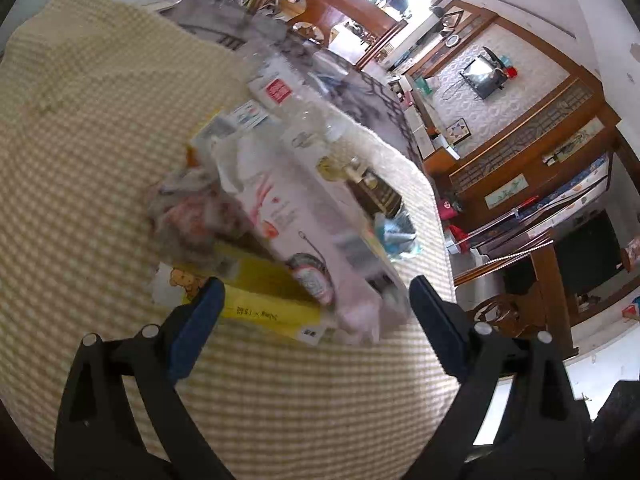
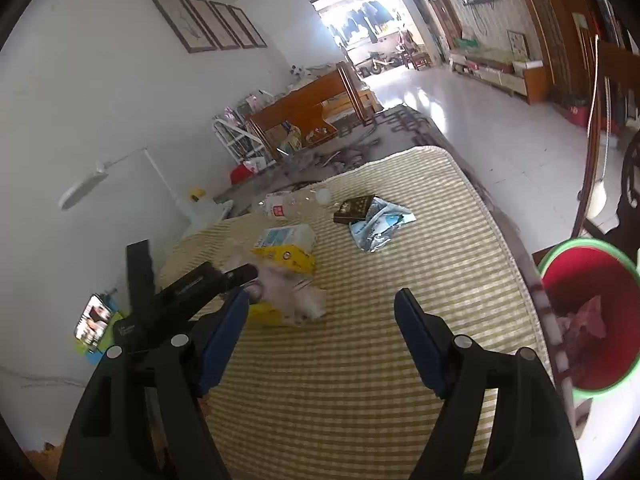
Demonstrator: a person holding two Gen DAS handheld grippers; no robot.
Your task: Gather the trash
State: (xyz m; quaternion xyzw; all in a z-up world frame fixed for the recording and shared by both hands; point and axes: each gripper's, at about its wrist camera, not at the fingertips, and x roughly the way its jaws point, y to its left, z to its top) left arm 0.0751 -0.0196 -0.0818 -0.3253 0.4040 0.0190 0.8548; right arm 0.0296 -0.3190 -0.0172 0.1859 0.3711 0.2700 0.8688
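Note:
Trash lies in a loose pile on a yellow-checked mat (image 1: 100, 128). My left gripper (image 1: 316, 280) is open, its blue fingers on either side of a yellow box (image 1: 260, 298) and a pink-white packet (image 1: 288, 220) without pressing on them. Behind these lie a crumpled wrapper (image 1: 188, 216), a clear bottle (image 1: 296, 100), a dark box (image 1: 372, 188) and a foil bag (image 1: 396, 232). My right gripper (image 2: 322, 294) is open and empty above the mat (image 2: 360, 360), close to the pink packet (image 2: 298, 298). A red bin (image 2: 588, 280) with a green rim stands at the mat's right edge.
The left tool's black frame (image 2: 192, 284) crosses the right wrist view just left of my right fingers. A phone (image 2: 94, 322) stands by the white wall. A wooden bench (image 2: 308, 112) and a grey carpet (image 2: 400, 124) lie beyond the mat, and white tiled floor (image 2: 480, 132) to the right.

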